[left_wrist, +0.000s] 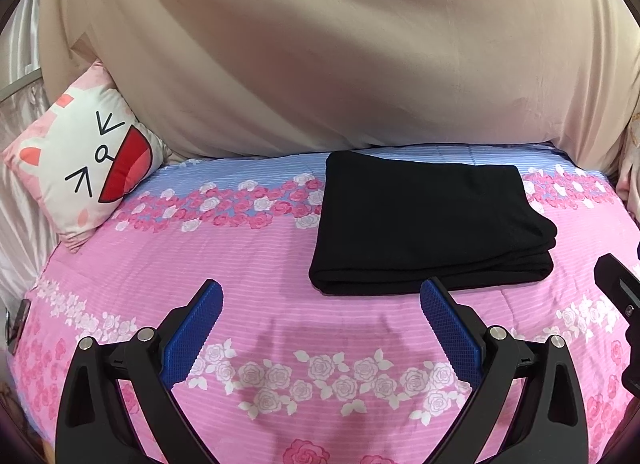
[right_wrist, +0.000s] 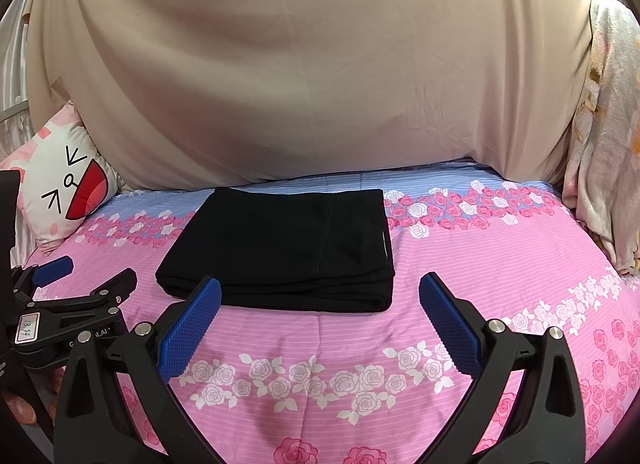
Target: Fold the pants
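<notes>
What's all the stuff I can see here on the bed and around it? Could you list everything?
pants: one, black, folded into a flat rectangle, lying on the bedspread toward the far side
bedspread: one, pink and blue stripes with rose bands, covers the bed
cushion: one, white and pink with a cartoon face, far left corner
beige cloth: one, draped behind the bed
floral fabric: one, pale with orange print, hanging at far right
left gripper: one, black with blue pads, open, empty, short of the pants
right gripper: one, black with blue pads, open, empty, at the pants' near edge
</notes>
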